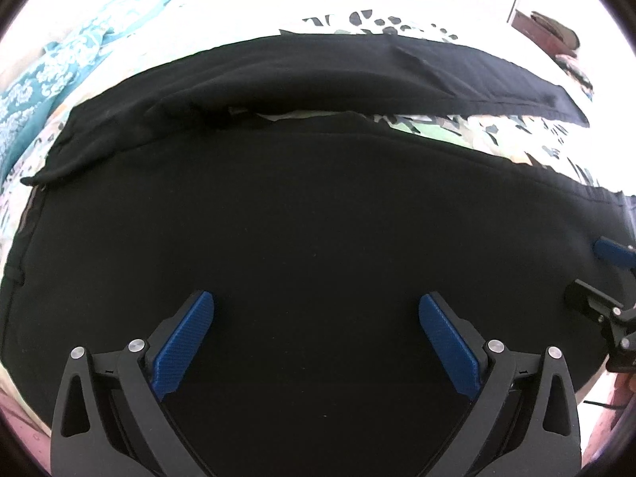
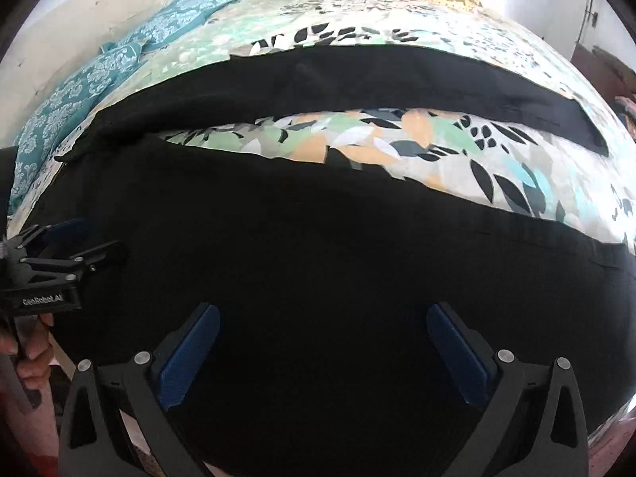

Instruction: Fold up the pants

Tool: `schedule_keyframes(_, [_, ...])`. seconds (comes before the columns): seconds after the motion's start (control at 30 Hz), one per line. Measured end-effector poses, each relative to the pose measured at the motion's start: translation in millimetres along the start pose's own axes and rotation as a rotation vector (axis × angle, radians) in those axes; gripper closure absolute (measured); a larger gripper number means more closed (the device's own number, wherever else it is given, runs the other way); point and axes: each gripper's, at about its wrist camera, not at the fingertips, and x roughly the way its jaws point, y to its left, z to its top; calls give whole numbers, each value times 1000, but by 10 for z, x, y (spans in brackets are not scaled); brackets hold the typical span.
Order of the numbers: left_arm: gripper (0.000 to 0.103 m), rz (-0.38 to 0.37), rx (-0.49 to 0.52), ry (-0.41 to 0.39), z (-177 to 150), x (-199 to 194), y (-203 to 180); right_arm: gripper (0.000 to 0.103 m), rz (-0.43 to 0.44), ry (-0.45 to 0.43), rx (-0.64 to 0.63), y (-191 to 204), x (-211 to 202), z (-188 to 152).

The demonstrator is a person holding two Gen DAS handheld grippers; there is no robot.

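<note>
Big leaf-print bed (image 2: pixel 397 147) filling most of both views, with black pants (image 2: pixel 298 258) spread flat across it, taking up the whole middle and lower frame. Legs still splayed apart: one running as a band across the upper part of the frame, the other wide across the centre, a strip of bedsheet showing between. So basically laid out and smoothed, zero folds made yet; leg-over-leg and the halving still to go, by the look of it. Teal patterned cloth (image 2: pixel 79 91) off at upper left, not involved. Left gripper (image 1: pixel 316 342) hovering over dark fabric, fingers spread wide, holding nothing. Right gripper (image 2: pixel 322 353) same deal, wide apart and empty.
</note>
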Motion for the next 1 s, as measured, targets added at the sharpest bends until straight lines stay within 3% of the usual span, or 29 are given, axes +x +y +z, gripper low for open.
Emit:
schedule_keyframes(0.6, [0, 31, 35, 2, -15, 64, -95, 0, -22, 18, -54, 36, 66, -23])
schedule_keyframes(1.0, [0, 56, 19, 66, 79, 119, -121, 0, -27, 36, -52, 45, 88, 4])
